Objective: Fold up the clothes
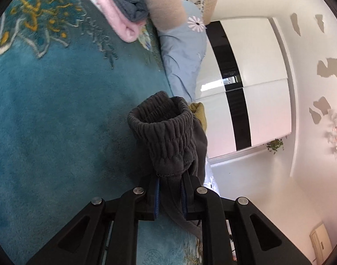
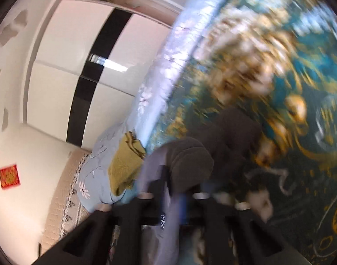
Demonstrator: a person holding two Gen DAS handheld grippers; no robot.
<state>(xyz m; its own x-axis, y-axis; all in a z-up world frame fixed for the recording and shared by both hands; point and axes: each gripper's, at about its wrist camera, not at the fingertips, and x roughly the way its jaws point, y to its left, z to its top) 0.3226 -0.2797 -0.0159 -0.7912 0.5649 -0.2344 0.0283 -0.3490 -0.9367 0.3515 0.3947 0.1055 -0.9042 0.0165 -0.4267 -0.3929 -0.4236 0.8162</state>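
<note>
A dark grey fleece garment with a ribbed elastic waistband [image 1: 166, 130] hangs over the teal blanket [image 1: 58, 114]. My left gripper [image 1: 170, 190] is shut on its edge just below the waistband. In the blurred right wrist view my right gripper [image 2: 172, 194] is shut on the same dark grey garment [image 2: 190, 161], with a grey-lilac inner layer [image 2: 168, 227] running between the jaws. An olive-yellow cloth [image 2: 124, 165] lies beside it and also shows in the left wrist view [image 1: 199, 112].
A folded pink cloth [image 1: 115, 15], a folded grey cloth [image 1: 128, 0] and a beige bolster [image 1: 166, 2] lie at the head of the bed. A light blue floral sheet [image 1: 183, 53] borders the blanket. A white wardrobe with a black stripe [image 1: 252, 81] stands beyond.
</note>
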